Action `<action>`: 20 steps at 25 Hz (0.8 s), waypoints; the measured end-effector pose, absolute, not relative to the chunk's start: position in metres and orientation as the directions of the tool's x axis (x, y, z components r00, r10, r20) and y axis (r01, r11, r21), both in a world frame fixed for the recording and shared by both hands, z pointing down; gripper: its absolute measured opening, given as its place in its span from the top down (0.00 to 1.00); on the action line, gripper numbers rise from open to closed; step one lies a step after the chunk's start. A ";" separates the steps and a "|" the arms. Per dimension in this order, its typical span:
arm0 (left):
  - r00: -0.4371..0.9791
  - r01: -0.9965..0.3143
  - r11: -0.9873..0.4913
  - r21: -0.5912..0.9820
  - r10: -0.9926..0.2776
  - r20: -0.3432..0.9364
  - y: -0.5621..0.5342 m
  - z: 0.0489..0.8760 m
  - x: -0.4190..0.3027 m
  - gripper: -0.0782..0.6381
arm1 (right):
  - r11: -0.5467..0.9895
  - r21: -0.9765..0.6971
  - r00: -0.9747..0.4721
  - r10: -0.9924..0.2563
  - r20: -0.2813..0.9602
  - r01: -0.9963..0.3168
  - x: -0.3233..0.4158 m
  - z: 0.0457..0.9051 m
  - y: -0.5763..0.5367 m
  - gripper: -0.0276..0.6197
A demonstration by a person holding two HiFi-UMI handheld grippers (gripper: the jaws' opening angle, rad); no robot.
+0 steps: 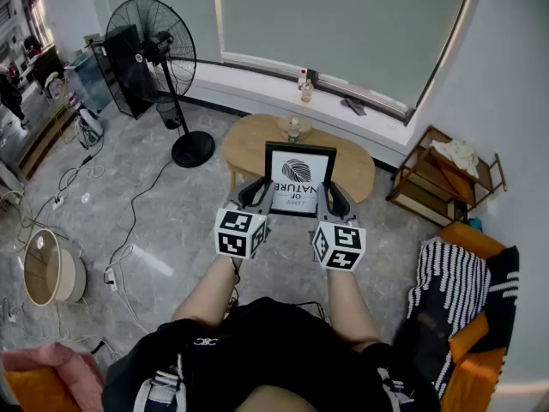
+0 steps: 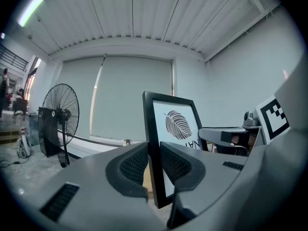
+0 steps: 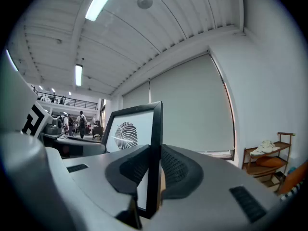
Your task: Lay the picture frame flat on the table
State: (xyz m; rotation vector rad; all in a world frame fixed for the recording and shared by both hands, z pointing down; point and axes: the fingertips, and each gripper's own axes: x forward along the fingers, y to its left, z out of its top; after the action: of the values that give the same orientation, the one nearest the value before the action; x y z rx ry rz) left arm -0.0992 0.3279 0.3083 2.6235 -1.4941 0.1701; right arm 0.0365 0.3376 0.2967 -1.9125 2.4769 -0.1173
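A black picture frame point(image 1: 299, 178) with a leaf print stands upright, held above the oval wooden table point(image 1: 249, 144). My left gripper point(image 1: 260, 197) is shut on the frame's left edge point(image 2: 153, 143), with the ribbed pads pressing both faces. My right gripper point(image 1: 330, 201) is shut on the frame's right edge point(image 3: 155, 148) the same way. The frame's lower part is hidden behind the jaws in both gripper views. Whether its bottom edge touches the table I cannot tell.
A small bottle point(image 1: 294, 129) stands on the table behind the frame. A black standing fan point(image 1: 154, 54) is to the left, a wooden shelf point(image 1: 442, 178) to the right, a striped cushion point(image 1: 463, 290) at the lower right. Cables point(image 1: 129, 230) run over the floor.
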 end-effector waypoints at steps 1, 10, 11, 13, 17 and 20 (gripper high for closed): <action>0.507 -0.861 -0.506 0.046 -0.848 0.155 0.330 0.308 -0.098 0.76 | 0.251 -0.065 -0.254 -0.966 0.039 -0.966 0.037 0.297 0.339 0.82; 0.514 -0.857 -0.513 0.051 -0.845 0.146 0.321 0.304 -0.095 0.76 | 0.251 -0.081 -0.254 -0.967 0.029 -0.965 0.040 0.293 0.331 0.82; 0.516 -0.856 -0.514 0.050 -0.845 0.143 0.319 0.304 -0.098 0.76 | 0.250 -0.081 -0.253 -0.967 0.027 -0.965 0.038 0.293 0.330 0.82; 0.519 -0.854 -0.518 0.050 -0.843 0.138 0.316 0.305 -0.104 0.76 | 0.249 -0.081 -0.251 -0.968 0.022 -0.965 0.032 0.294 0.328 0.82; 0.530 -0.847 -0.529 0.048 -0.838 0.131 0.307 0.306 -0.113 0.76 | 0.239 -0.081 -0.241 -0.970 0.016 -0.968 0.023 0.295 0.321 0.82; 0.543 -0.839 -0.542 0.045 -0.830 0.126 0.298 0.306 -0.120 0.76 | 0.228 -0.085 -0.230 -0.973 0.015 -0.970 0.016 0.297 0.314 0.82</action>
State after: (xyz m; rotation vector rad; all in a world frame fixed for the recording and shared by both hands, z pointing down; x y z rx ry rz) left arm -0.1198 0.2977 0.3063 2.6705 -1.4495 0.1359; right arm 0.0157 0.3138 0.2972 -1.9233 2.4287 -0.1178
